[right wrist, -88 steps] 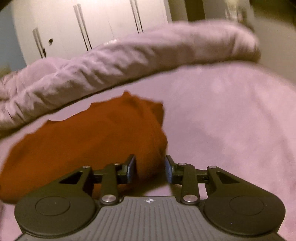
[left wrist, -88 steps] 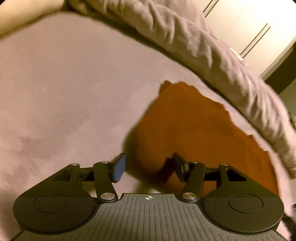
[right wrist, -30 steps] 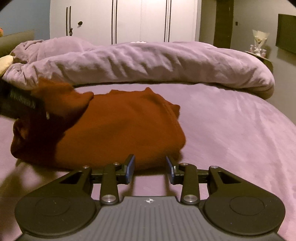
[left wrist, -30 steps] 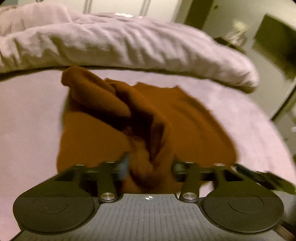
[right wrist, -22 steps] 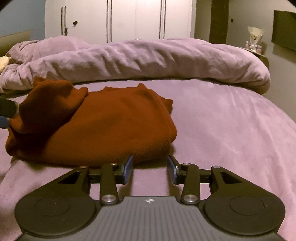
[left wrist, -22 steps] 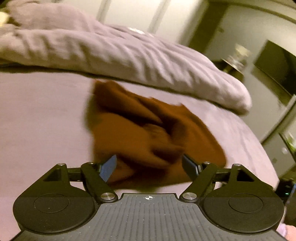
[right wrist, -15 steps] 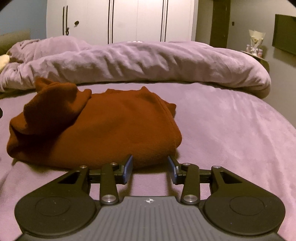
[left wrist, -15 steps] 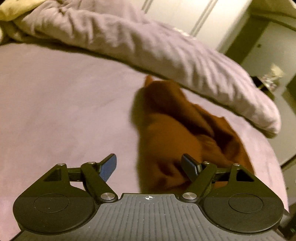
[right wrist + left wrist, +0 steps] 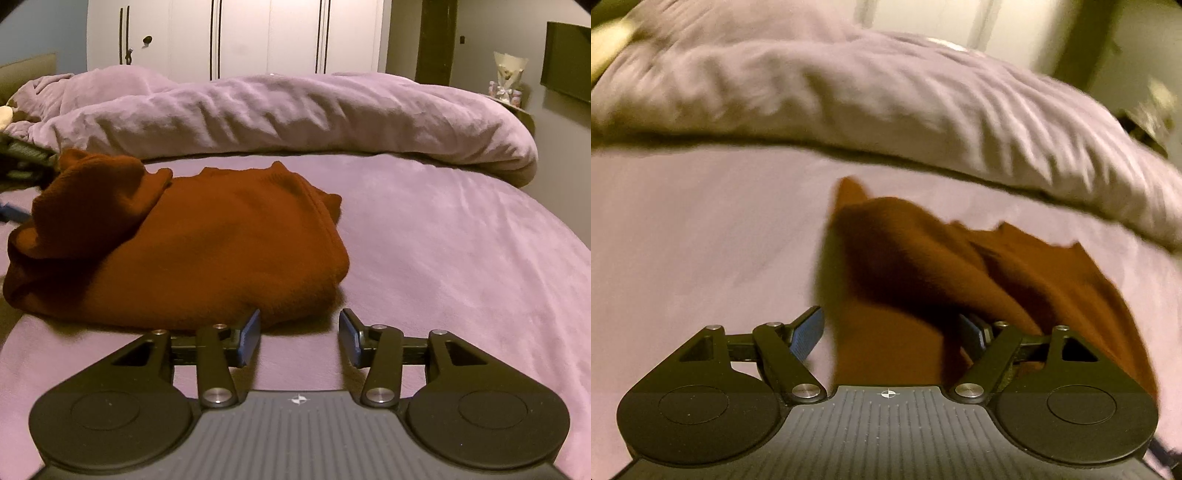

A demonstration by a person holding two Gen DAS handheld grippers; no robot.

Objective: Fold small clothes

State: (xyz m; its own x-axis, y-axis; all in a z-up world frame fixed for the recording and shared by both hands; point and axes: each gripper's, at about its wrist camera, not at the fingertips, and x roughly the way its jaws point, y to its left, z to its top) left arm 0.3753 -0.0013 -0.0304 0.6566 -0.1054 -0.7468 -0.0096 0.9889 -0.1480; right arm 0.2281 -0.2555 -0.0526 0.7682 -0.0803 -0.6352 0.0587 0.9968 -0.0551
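The rust-brown garment lay in a loosely folded heap on the purple bedsheet, with one bunched end piled up on its left side in the right wrist view and a rounded fold along its near right edge. Behind it ran a long rumpled purple duvet, and beyond that stood a white wardrobe against the far wall. The right gripper sat just in front of the garment's near edge with its jaws opening; only bare sheet showed between its blue pads, and they pressed on nothing, though the left pad stood right at the cloth's hem (touching or not, I could not tell). The left gripper was at the garment's other end, its jaws spread wide apart. In the blurred left wrist view the garment filled the gap between its fingers, yet the pads did not close on the cloth. The duvet crossed the top of that view above the sheet.
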